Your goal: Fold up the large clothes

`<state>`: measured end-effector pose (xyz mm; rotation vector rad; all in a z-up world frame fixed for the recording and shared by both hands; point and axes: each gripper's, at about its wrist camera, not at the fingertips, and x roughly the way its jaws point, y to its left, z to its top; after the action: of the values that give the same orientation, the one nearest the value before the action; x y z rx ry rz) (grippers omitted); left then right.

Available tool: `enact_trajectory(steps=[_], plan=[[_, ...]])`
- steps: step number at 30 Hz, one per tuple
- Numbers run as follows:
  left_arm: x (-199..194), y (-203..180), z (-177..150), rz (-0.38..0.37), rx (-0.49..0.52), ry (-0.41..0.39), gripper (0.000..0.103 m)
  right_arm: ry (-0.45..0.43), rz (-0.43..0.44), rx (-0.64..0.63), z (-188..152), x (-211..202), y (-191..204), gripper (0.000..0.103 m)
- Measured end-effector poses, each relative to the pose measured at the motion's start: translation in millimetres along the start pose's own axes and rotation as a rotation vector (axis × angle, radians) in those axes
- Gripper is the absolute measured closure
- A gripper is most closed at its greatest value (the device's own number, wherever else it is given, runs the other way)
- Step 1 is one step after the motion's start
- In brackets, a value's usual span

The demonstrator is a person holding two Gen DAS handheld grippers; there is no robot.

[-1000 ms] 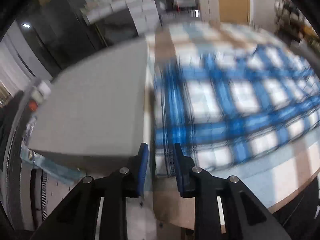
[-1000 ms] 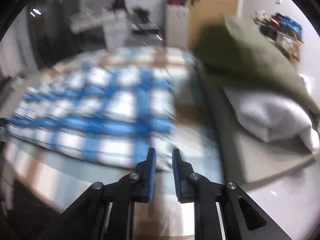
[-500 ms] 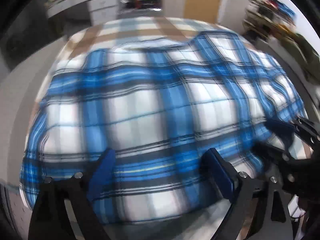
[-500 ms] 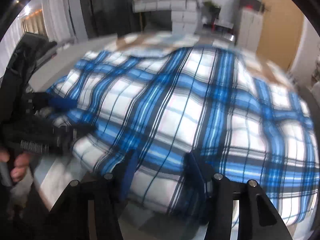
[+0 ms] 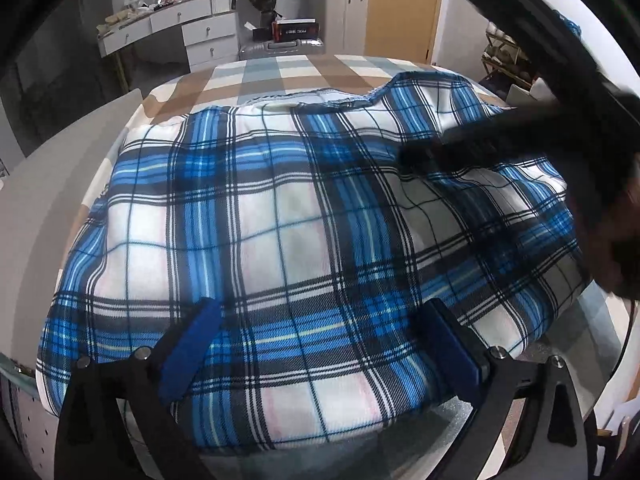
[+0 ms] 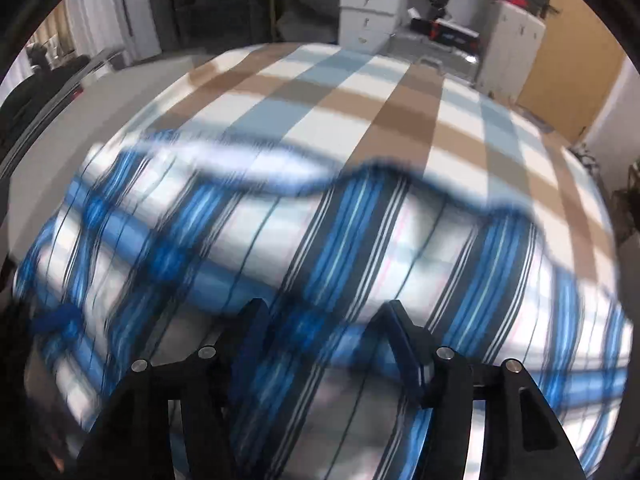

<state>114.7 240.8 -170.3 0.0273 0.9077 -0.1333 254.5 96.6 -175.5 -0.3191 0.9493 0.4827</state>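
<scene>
— Bedroom clutter rings us: a white dresser (image 5: pixel 192 36) at eleven o'clock, a wooden door (image 5: pixel 400 12) at one o'clock, and under everything the bed with its brown-and-blue checked bedsheet (image 5: pixel 280 76). Where does our garment lie?

— Spread flat across the middle of that sheet. The blue plaid garment (image 5: pixel 288 216) fills most of the left wrist view, its far edge up at twelve o'clock and its near hem at six o'clock.

— And our tools?

— Our left gripper (image 5: pixel 316 344) hangs over the near hem with its jaws spread wide, gripping nothing. Our right gripper (image 6: pixel 324 344) is also parted, a little less wide, low over the cloth, with nothing pinched that we can see.

— So how do we do this step well?

— We judge that we are about to take hold for a fold. We should bring each pair of fingers down onto an edge or corner, not the open middle, catch every layer together, and close firmly before lifting. Matching grips at the same height should keep the fold line straight.

— What escapes us?

— Plenty. The right wrist view is smeared with motion, so whether fabric touches those fingers is unclear. In the left view a dark shape at three o'clock, likely our other tool and hand, covers the garment's right side. We cannot tell sleeves from body, nor see the near corners below the frame.
</scene>
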Motion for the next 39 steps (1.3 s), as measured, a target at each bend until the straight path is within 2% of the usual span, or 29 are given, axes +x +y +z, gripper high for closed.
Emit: enact_trajectory(steps=[3, 4, 6, 8, 11, 13, 14, 16, 17, 18, 19, 20, 21, 22, 23, 26, 28, 31, 33, 35, 37, 39], plan=[[0, 1, -2, -0.004, 0.005, 0.002, 0.005, 0.008, -0.013, 0.072, 26, 27, -21, 0.042], [0, 1, -2, -0.008, 0.005, 0.002, 0.005, 0.008, -0.014, 0.083, 36, 31, -20, 0.039], [0, 0, -2, -0.01, 0.009, 0.004, 0.004, 0.013, -0.032, 0.1, 51, 54, -29, 0.024], [1, 0, -1, -0.011, 0.014, 0.01, 0.002, 0.012, 0.003, 0.144, 59, 64, -42, 0.024], [-2, 3, 3, -0.027, 0.012, 0.052, 0.002, -0.026, 0.026, 0.205, 62, 62, -56, 0.04], [-6, 10, 12, -0.075, -0.013, 0.08, 0.002, -0.095, 0.063, 0.221, 48, 37, -65, 0.041], [-12, 17, 21, -0.093, -0.028, 0.061, 0.002, -0.146, 0.069, 0.216, 36, 21, -69, 0.041], [-13, 28, 38, -0.077, -0.034, 0.045, 0.002, -0.2, 0.041, 0.186, 13, -6, -69, 0.041], [-5, 31, 48, -0.077, -0.02, 0.069, 0.002, -0.218, 0.022, 0.165, 1, -15, -70, 0.047], [4, 33, 54, -0.09, -0.005, 0.105, 0.003, -0.22, 0.012, 0.147, -14, -21, -75, 0.057], [17, 36, 61, -0.091, 0.007, 0.151, 0.01, -0.207, 0.003, 0.134, -23, -23, -79, 0.062], [33, 38, 70, -0.077, 0.025, 0.208, 0.016, -0.177, -0.009, 0.118, -29, -17, -82, 0.073], [39, 38, 75, -0.082, 0.036, 0.219, 0.016, -0.136, -0.022, 0.107, -32, -6, -84, 0.08], [45, 37, 85, -0.064, 0.055, 0.236, 0.016, -0.097, -0.025, 0.11, -46, -22, -98, 0.082], [49, 36, 95, -0.03, 0.074, 0.247, 0.02, -0.035, -0.017, 0.127, -58, -12, -107, 0.081], [63, 39, 121, 0.016, 0.087, 0.263, 0.02, -0.091, 0.025, 0.172, -81, -19, -115, 0.081], [76, 47, 134, -0.027, 0.057, 0.298, 0.019, -0.111, 0.003, 0.154, -82, -16, -110, 0.081], [90, 60, 144, -0.066, 0.025, 0.304, 0.018, -0.137, 0.006, 0.143, -82, -11, -107, 0.081], [89, 67, 149, -0.059, -0.03, 0.28, 0.018, -0.152, 0.029, 0.166, -84, -10, -111, 0.081], [82, 79, 152, 0.023, -0.085, 0.216, 0.018, -0.163, 0.047, 0.175, -85, -10, -113, 0.081], [75, 88, 145, 0.054, -0.117, 0.207, 0.018, -0.17, 0.055, 0.183, -88, -21, -111, 0.081], [53, 98, 128, 0.068, -0.154, 0.175, 0.018, -0.172, 0.057, 0.184, -91, -26, -114, 0.08]])
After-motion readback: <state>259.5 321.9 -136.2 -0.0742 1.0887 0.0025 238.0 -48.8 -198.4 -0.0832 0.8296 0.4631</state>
